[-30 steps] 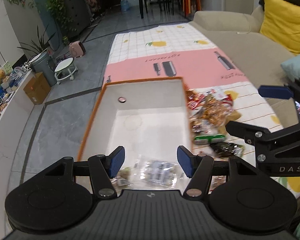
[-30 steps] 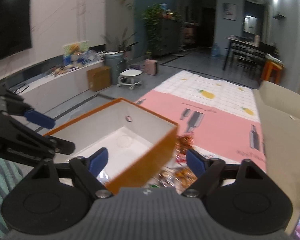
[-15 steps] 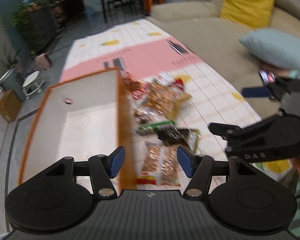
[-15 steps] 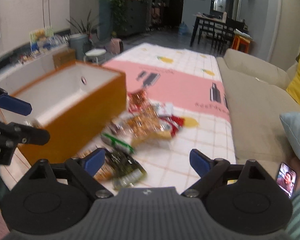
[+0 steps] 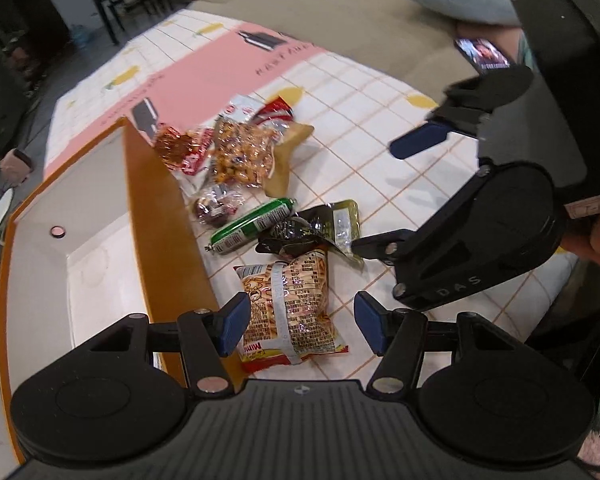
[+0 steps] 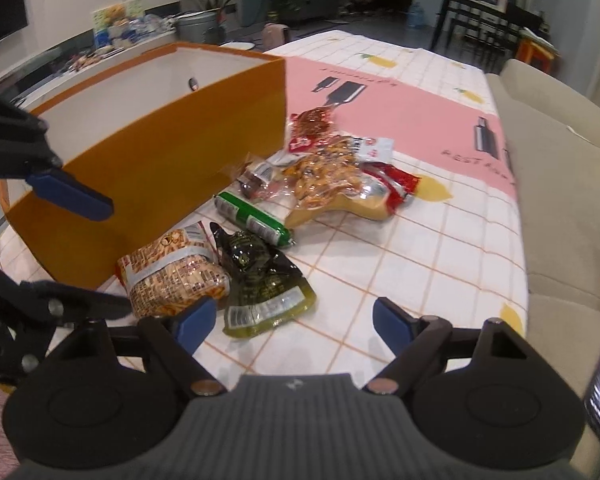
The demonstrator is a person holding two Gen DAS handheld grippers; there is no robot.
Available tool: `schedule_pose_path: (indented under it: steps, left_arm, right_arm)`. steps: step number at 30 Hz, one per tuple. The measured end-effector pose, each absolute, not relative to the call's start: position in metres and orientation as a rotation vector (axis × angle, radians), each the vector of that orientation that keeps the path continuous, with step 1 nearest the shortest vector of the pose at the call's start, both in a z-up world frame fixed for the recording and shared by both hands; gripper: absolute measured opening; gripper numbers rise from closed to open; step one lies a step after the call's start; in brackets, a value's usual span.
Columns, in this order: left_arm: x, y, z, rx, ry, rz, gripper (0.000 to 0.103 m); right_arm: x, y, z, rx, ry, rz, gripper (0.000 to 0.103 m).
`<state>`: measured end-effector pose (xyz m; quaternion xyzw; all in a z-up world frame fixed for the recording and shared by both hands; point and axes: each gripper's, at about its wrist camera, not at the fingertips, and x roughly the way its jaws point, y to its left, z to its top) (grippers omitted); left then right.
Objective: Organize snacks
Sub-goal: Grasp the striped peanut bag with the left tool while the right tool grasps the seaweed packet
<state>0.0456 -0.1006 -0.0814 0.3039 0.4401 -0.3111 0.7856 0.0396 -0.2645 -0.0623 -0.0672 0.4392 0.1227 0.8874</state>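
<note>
- Black right gripper (image 5: pixel 414 192), side plate: raised letters "DAS".
- Orange-and-yellow crinkled snack packet (image 5: pixel 290 310), red bottom band: "MIMI", partly cut off.

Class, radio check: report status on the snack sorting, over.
Left hand-held gripper open, over peanut pack. Right hand-held gripper open, above dark green pouch. Snacks all on cloth beside orange box. Nothing blocking.
</note>
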Motion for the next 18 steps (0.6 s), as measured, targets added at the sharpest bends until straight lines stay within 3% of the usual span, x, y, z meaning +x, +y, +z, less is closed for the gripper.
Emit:
schedule_pose_path:
  steps: [8,11,13,18]
  left_arm:
    - [0.080,-0.107,-0.086,0.617,1.096,-0.694,0.071]
    - [0.085,-0.111,-0.091,0.618,1.123,-0.682,0.071]
    - [0.088,-0.114,-0.096,0.616,1.138,-0.663,0.071]
    - [0.093,-0.120,-0.106,0.587,1.193,-0.607,0.071]
  right_arm:
    - [0.055,-0.250,-0.081,-0.217,0.931,0.386,0.054]
    - [0.061,-0.247,-0.088,-0.215,0.945,0.392,0.034]
    - [0.065,-0.247,-0.092,-0.203,0.969,0.387,0.007]
    - [0.064,-0.256,-0.093,-0.197,1.025,0.319,0.000]
